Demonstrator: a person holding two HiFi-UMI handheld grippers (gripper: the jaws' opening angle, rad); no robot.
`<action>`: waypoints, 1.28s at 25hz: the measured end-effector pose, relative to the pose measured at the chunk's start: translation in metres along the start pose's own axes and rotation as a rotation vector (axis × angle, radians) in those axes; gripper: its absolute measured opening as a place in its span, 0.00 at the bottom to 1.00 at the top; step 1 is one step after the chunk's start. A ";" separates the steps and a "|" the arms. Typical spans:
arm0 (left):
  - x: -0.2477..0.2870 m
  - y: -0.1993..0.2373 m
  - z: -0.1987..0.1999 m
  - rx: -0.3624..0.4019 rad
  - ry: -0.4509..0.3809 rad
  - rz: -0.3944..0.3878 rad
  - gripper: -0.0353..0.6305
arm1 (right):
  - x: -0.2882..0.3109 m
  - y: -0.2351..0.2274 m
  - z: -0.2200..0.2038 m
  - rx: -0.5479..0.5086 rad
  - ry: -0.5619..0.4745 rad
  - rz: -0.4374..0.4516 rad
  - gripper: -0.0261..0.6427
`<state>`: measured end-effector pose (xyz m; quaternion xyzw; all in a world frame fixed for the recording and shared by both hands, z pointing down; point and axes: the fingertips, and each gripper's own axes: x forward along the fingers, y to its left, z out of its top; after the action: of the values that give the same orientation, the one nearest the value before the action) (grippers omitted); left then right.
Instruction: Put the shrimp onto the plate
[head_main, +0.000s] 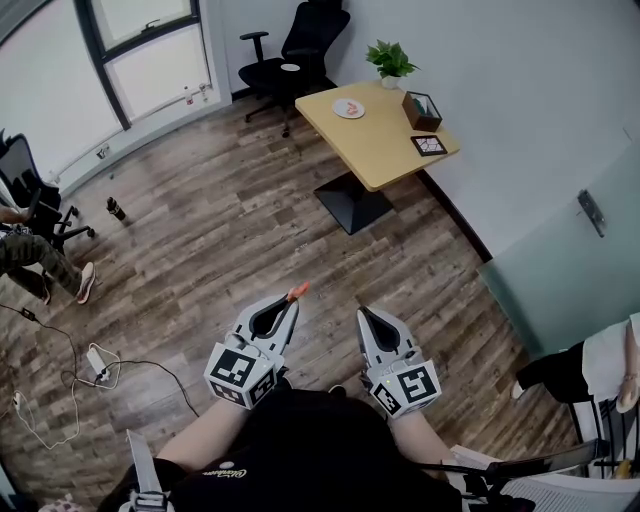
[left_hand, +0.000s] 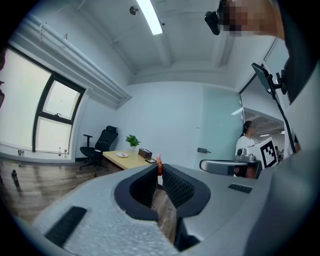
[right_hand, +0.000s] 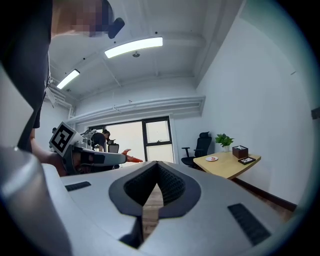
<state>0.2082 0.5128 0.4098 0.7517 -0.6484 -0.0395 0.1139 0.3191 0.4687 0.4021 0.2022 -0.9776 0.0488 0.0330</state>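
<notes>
An orange shrimp (head_main: 297, 292) sticks out of the tips of my left gripper (head_main: 291, 302), which is shut on it and held level above the wooden floor. In the left gripper view the shrimp (left_hand: 159, 162) stands upright between the dark pads. My right gripper (head_main: 362, 313) is beside it, shut with nothing between its jaws (right_hand: 157, 164). The white plate (head_main: 348, 108) lies on the yellow table (head_main: 385, 150) far ahead, well apart from both grippers. The right gripper view shows the plate (right_hand: 212, 159) small at the right and the shrimp (right_hand: 131, 159) at the left.
On the table also stand a potted plant (head_main: 390, 62), a brown box (head_main: 421, 110) and a small frame (head_main: 429, 145). A black office chair (head_main: 300, 50) is behind the table. Cables and a power strip (head_main: 100, 362) lie on the floor at the left. A seated person's legs (head_main: 40, 262) are at the far left.
</notes>
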 end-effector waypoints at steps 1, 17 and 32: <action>-0.002 0.005 0.000 -0.002 -0.003 -0.003 0.09 | 0.004 0.002 0.000 0.000 0.001 -0.004 0.04; -0.037 0.085 -0.011 -0.046 0.016 -0.031 0.09 | 0.066 0.052 -0.012 -0.034 0.050 -0.048 0.04; -0.022 0.108 0.002 -0.028 0.012 -0.043 0.09 | 0.099 0.046 -0.008 -0.050 0.049 -0.036 0.04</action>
<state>0.0998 0.5200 0.4297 0.7638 -0.6310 -0.0467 0.1274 0.2102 0.4728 0.4147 0.2176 -0.9736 0.0288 0.0628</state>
